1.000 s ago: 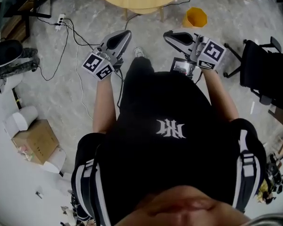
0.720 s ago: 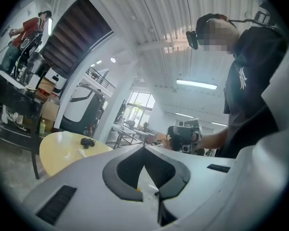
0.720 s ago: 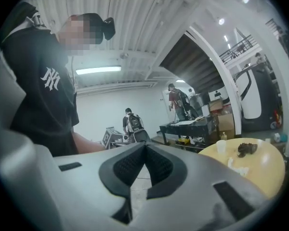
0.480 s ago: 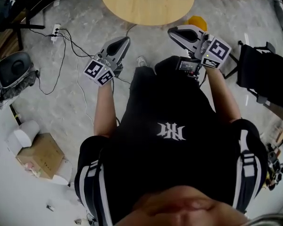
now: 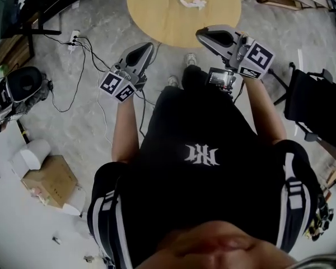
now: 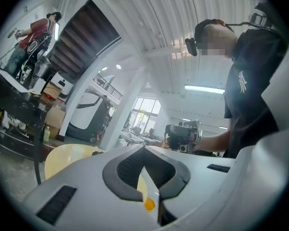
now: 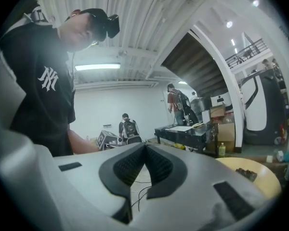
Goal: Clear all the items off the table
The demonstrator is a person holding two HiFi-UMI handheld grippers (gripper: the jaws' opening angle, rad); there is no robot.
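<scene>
Fingers: left gripper (image 5: 148, 47) pressed together, empty; right gripper (image 5: 201, 33) likewise | Target: white crumpled scrap (image 5: 190, 3), possibly tissue, lying mid-counter (image 5: 157, 15), well ahead of both tips | Risk: arriving closed shoves scrap along or off the far edge; needs opening first | Risk: floor cables (image 5: 92, 50) near feet, snag on stepping closer
</scene>
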